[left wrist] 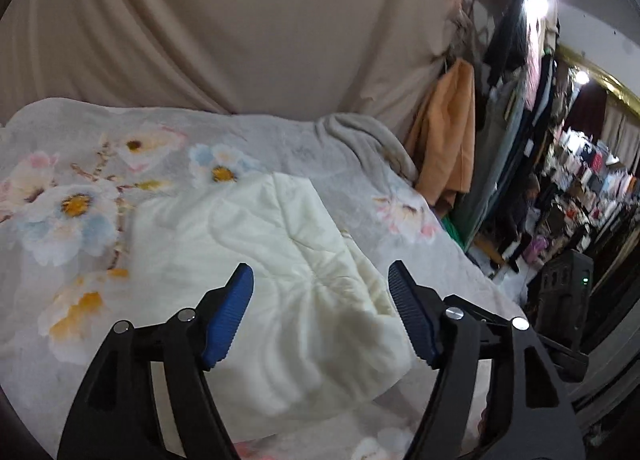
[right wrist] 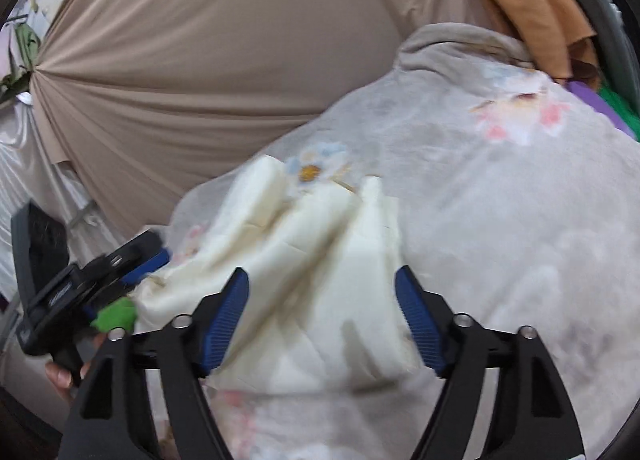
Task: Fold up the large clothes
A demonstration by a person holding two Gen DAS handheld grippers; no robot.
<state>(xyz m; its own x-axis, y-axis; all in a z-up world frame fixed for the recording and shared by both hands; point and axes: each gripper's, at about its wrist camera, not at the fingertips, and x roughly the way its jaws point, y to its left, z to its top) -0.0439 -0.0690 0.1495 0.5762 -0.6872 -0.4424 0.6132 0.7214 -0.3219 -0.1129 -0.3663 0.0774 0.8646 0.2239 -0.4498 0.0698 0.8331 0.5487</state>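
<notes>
A cream-white quilted garment (left wrist: 276,272) lies partly folded on a grey floral blanket (left wrist: 100,163). My left gripper (left wrist: 320,280) is open, its blue pads (left wrist: 228,316) on either side of the garment's near folded edge, holding nothing. In the right wrist view the same garment (right wrist: 320,260) is bunched in ridges and blurred. My right gripper (right wrist: 322,284) is open over its near end, empty. The left gripper also shows in the right wrist view (right wrist: 120,272), at the garment's left edge, held by a hand.
A beige draped cloth (left wrist: 240,19) hangs behind the blanket. An orange cloth (left wrist: 444,139) hangs at the right. A crowded clothes rack and shelves (left wrist: 560,179) fill the far right. The blanket's right edge (left wrist: 472,260) drops to the floor.
</notes>
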